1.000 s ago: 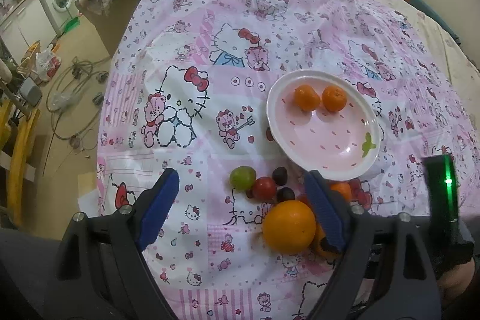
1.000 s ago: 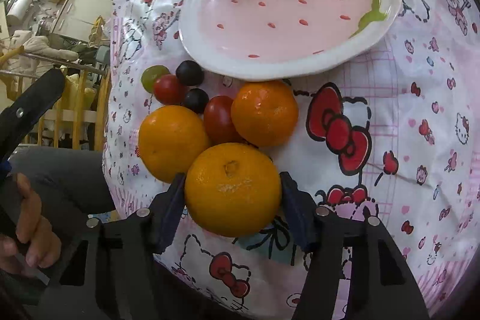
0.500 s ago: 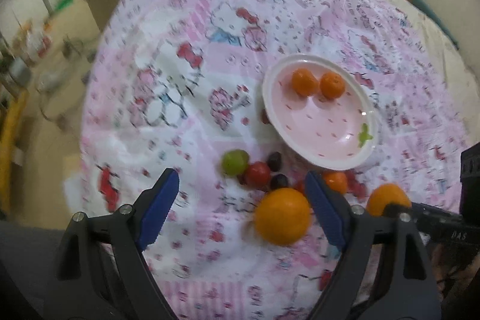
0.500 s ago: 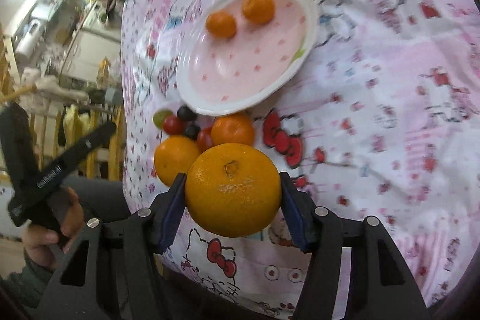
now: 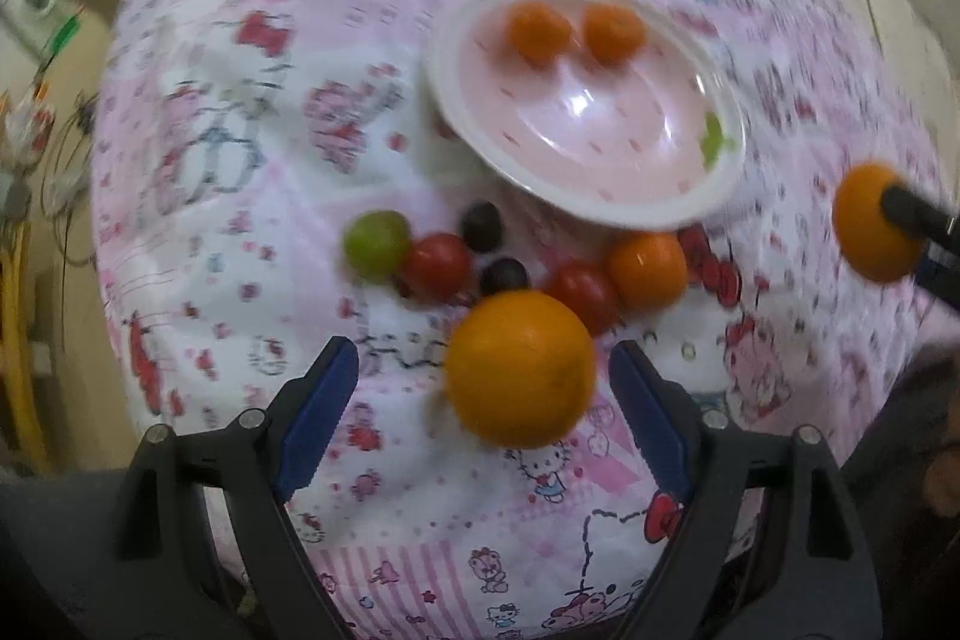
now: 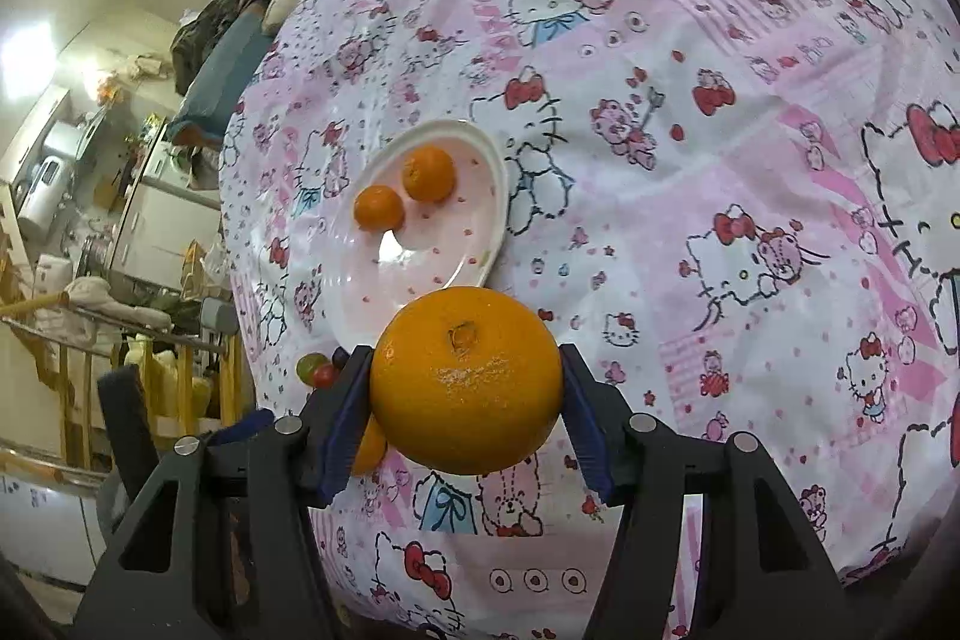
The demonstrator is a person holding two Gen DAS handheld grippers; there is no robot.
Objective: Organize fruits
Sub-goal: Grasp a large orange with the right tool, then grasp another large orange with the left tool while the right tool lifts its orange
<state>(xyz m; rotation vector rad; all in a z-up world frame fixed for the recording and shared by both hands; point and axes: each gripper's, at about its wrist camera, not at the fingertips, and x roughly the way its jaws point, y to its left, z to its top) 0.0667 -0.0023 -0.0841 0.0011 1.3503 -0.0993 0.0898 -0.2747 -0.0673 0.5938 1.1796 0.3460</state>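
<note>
Right gripper point(image 6: 465, 391) is clamped on a big orange point(image 6: 467, 379), one blue-padded finger pressed to each side of the fruit, stem dimple facing the camera. It is held up in the air above the bed, tilted so its camera looks down across the pink cartoon-print bedspread point(image 6: 690, 160) toward the plate point(image 6: 480, 244). From the left wrist view the same orange point(image 5: 873, 223) shows at the far right edge, with a dark finger across it, off to the side of the plate and clear of the cloth.

Left gripper point(image 5: 483, 397) hangs low over the near edge of the bed with its blue pads spread wide and nothing between them pinched. A second large orange point(image 5: 521, 368) lies on the bedspread in the gap between the pads, nearer the right one; whether it touches either is hard to say, as this view is motion-blurred.

Just beyond it lies a cluster of loose fruit: a green grape point(image 5: 377, 244), a red cherry tomato point(image 5: 438, 265), two dark grapes point(image 5: 481, 227), another tomato point(image 5: 583, 293) and a small tangerine point(image 5: 647, 269), all close beside the plate's near rim. Two more tangerines point(image 5: 539, 33) sit side by side on the far part of the pink-and-white plate point(image 5: 600, 205).
</note>
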